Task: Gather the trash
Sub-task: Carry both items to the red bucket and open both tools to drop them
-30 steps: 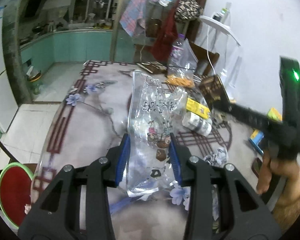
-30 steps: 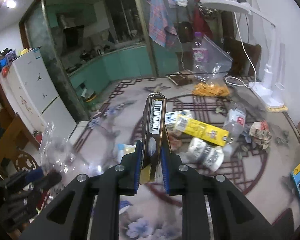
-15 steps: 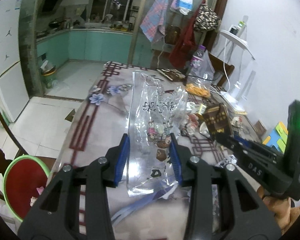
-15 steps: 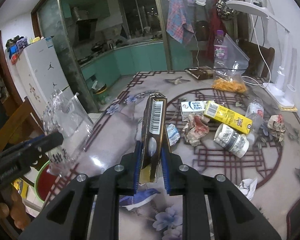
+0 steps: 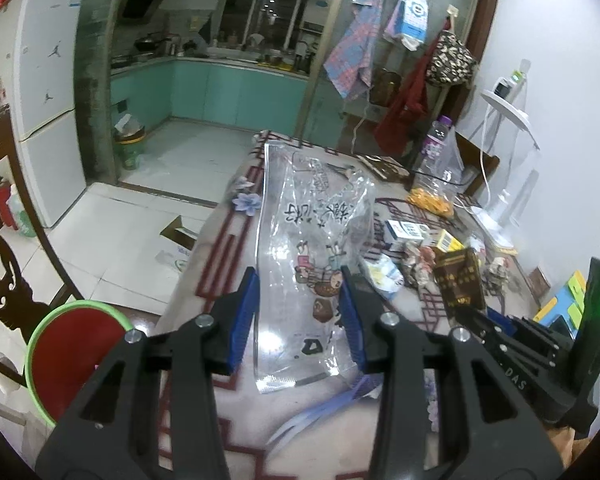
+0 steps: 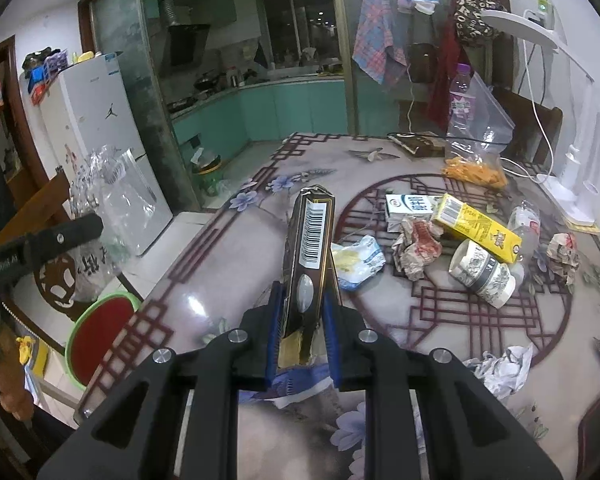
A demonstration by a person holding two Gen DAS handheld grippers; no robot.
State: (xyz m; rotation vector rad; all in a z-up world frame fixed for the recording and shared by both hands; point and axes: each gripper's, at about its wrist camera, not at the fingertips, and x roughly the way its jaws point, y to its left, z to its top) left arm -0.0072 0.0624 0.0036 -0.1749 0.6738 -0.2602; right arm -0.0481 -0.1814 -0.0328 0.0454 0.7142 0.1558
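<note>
My left gripper [image 5: 299, 312] is shut on a clear printed plastic bag [image 5: 312, 248] and holds it upright over the table's left edge; the bag also shows in the right wrist view [image 6: 100, 200]. My right gripper [image 6: 300, 320] is shut on a flattened dark brown carton with a barcode [image 6: 310, 248], held upright above the table; the carton shows in the left wrist view [image 5: 458, 284]. Loose trash lies on the table: a yellow carton [image 6: 476, 228], a white milk carton [image 6: 408, 206], crumpled paper [image 6: 418, 246], a paper cup [image 6: 482, 274], a blue-white wrapper [image 6: 358, 262].
A red bin with a green rim [image 5: 74, 356] stands on the floor left of the patterned table [image 6: 228, 248]. A wooden chair [image 5: 4, 276] is beside it. A water bottle [image 6: 462, 98], an orange snack bag [image 6: 474, 170] and a white desk lamp [image 6: 572, 196] stand at the table's far side.
Both grippers have pulled back and swung left with their loads; the left gripper with the bag now sits nearer the table's left edge and the red bin.
</note>
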